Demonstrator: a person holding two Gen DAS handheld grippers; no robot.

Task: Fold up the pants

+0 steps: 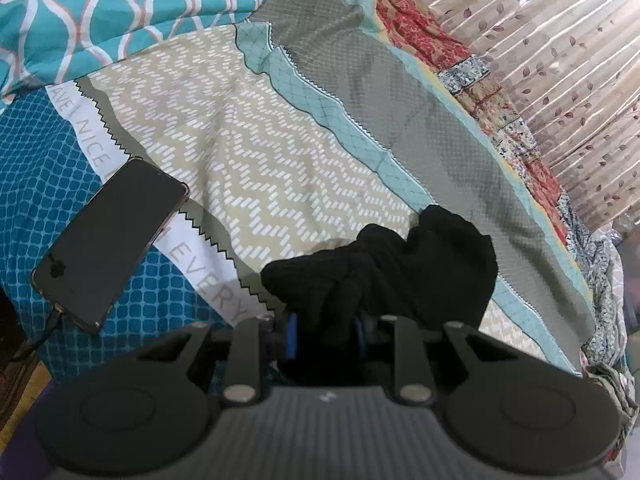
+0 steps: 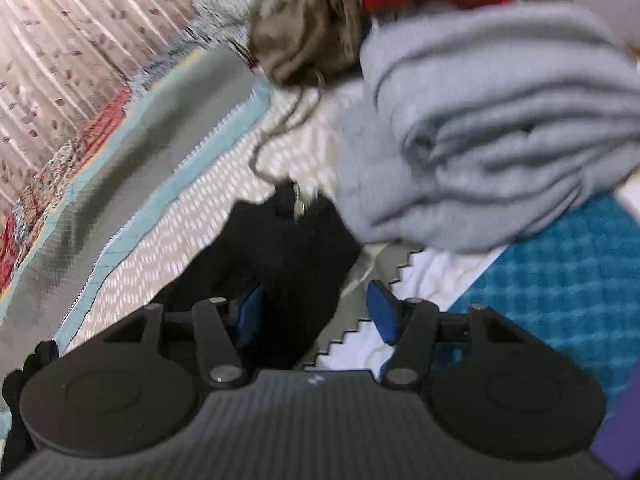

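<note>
- Left wrist view: my left tool (image 1: 326,330) is pinching a bunch of the black fabric pants (image 1: 384,264), which lie crumpled just ahead of it on the patterned bed sheet (image 1: 248,140).
- A black rectangular phone (image 1: 108,244) lies to its left.
- Right wrist view: my right tool (image 2: 316,314) stands spread, the pants (image 2: 280,256) beside its left pad, not pressed.
- A grey folded garment (image 2: 500,132) lies ahead to the right.

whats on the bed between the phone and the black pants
Nothing: in the left wrist view only bare patterned bedsheet lies between the phone and the black pants.
</note>
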